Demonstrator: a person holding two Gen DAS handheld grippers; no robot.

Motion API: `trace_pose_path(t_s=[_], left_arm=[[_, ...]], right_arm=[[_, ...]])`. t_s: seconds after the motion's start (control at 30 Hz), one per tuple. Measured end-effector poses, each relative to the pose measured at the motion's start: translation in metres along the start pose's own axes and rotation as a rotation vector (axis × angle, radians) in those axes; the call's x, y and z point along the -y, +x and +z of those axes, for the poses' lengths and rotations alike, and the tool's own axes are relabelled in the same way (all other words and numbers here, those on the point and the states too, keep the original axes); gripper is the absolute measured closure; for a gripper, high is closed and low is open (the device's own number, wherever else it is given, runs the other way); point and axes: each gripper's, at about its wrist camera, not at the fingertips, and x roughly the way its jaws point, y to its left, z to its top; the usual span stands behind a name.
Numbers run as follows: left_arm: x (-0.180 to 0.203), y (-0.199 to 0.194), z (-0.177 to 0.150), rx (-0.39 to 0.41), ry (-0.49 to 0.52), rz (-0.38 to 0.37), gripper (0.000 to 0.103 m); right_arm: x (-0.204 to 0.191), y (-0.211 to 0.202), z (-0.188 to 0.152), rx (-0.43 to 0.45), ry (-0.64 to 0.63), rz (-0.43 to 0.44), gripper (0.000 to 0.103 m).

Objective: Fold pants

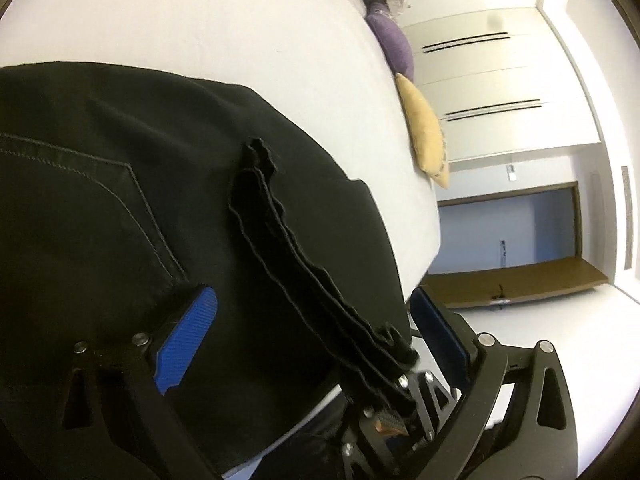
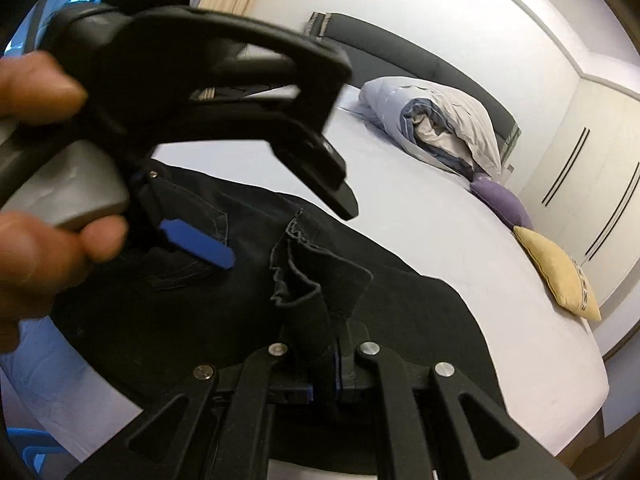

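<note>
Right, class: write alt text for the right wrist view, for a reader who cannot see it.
The right gripper is clamped shut on a bunched fold of black pants spread on a white bed. At left a hand holds the left gripper, jaws open, over the pants. A rolled duvet, purple cushion and yellow cushion lie beyond.

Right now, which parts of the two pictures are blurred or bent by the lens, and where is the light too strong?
Right wrist view: the left gripper and the hand holding it are smeared by motion; the pants and yellow cushion stay sharp. Left wrist view: the bed edge curves from the fisheye lens, and the white wardrobe looks washed out.
</note>
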Motion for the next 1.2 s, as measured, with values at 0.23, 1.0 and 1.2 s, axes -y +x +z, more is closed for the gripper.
trace_pose_path(t_s=[0.23, 1.0, 1.2], left_arm=[[-0.014, -0.005, 0.005, -0.049, -0.051, 0.008, 0.004], [-0.030, -0.015, 0.020, -0.082, 0.085, 0.264, 0.087], [-0.015, -0.019, 0.018, -0.039, 0.135, 0.376, 0.075]], right_arm=[[-0.010, -0.006, 0.001, 0.022, -0.050, 0.003, 0.095], [-0.044, 0.037, -0.016, -0.131, -0.193, 0.064, 0.089], [-0.008, 0.034, -0.007, -0.140, -0.065, 0.134, 0.036]])
